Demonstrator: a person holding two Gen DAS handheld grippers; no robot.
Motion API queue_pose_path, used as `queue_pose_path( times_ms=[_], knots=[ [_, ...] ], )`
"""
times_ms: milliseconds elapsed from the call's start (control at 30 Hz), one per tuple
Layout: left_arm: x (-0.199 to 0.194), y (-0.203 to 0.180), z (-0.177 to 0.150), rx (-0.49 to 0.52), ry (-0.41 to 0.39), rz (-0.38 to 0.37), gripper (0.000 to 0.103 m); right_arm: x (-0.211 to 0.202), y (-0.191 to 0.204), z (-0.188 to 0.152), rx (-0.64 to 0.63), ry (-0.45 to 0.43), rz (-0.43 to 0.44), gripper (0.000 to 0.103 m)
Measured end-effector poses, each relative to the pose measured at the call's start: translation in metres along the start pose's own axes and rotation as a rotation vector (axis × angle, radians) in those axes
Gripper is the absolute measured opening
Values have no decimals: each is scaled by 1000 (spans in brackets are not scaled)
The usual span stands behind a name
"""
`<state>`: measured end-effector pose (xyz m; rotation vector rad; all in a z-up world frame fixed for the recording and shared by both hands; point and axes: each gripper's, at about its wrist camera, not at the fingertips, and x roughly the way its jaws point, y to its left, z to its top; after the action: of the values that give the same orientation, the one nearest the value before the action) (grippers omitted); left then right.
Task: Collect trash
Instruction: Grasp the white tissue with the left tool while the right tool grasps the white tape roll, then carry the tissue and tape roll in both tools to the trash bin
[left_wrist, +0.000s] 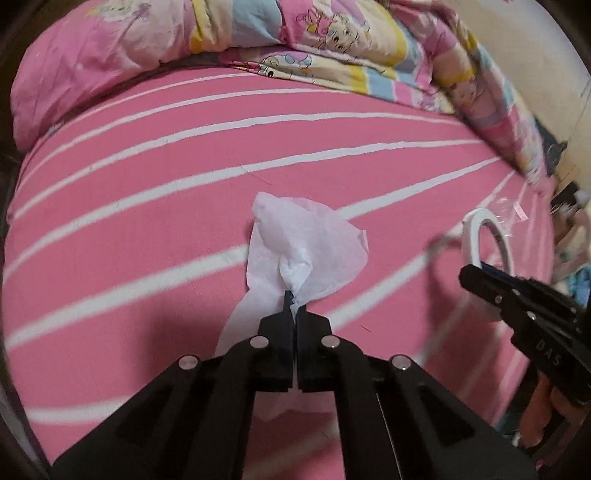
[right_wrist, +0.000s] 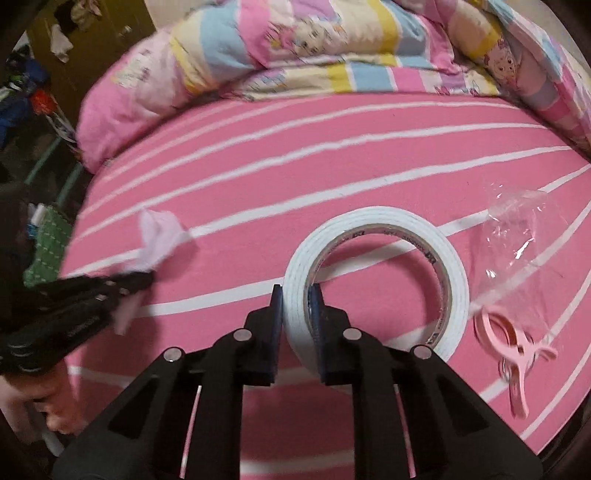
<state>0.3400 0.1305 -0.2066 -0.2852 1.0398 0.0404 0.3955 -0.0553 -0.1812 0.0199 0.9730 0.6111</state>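
A crumpled white tissue (left_wrist: 295, 243) lies on the pink striped bed sheet (left_wrist: 147, 206), and my left gripper (left_wrist: 293, 301) is shut on its near edge. In the right wrist view that same tissue (right_wrist: 159, 232) shows at the left with the left gripper (right_wrist: 147, 278) pinching it. My right gripper (right_wrist: 296, 295) is shut on the rim of a white tape roll (right_wrist: 373, 236), one finger outside the ring and one inside. In the left wrist view the tape roll (left_wrist: 474, 236) and the right gripper (left_wrist: 471, 271) appear at the right edge.
A crinkled clear plastic wrapper (right_wrist: 517, 229) and a pink clothes peg (right_wrist: 513, 350) lie right of the tape. A bunched cartoon-print quilt (right_wrist: 332, 44) runs along the far side of the bed. Clutter stands on the floor (right_wrist: 33, 92) past the left bed edge.
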Motion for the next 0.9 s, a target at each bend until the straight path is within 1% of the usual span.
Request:
queue_pose_path(
  times_ms=[33, 67, 133, 233, 333, 367, 500, 600, 767, 900],
  knots=[
    [-6, -3, -3, -13, -3, -20, 0, -14, 4, -3, 4, -18, 19, 16],
    [-15, -6, -7, -27, -9, -46, 0, -18, 9, -1, 4, -24, 27, 16],
    [-28, -17, -11, -35, -17, -76, 0, -43, 20, -6, 6, -52, 57, 16],
    [-54, -38, -21, -30, -37, -119, 0, -72, 31, -10, 12, -78, 73, 16],
    [-81, -60, -34, -27, -50, -167, 0, -111, 40, -25, 22, -109, 81, 16],
    [-88, -67, -39, -23, -54, -179, 0, -119, 42, -27, 23, -114, 81, 16],
    [-118, -99, -65, 4, -66, -218, 0, -171, 45, -57, 46, -149, 73, 16],
    [-136, -123, -90, 13, -55, -261, 0, -203, 43, -80, 59, -162, 63, 16],
    [-154, -156, -125, 52, -37, -297, 0, -247, 32, -121, 85, -177, 33, 16],
    [-161, -188, -153, 95, -12, -320, 0, -278, 15, -160, 135, -186, 3, 16]
  ],
)
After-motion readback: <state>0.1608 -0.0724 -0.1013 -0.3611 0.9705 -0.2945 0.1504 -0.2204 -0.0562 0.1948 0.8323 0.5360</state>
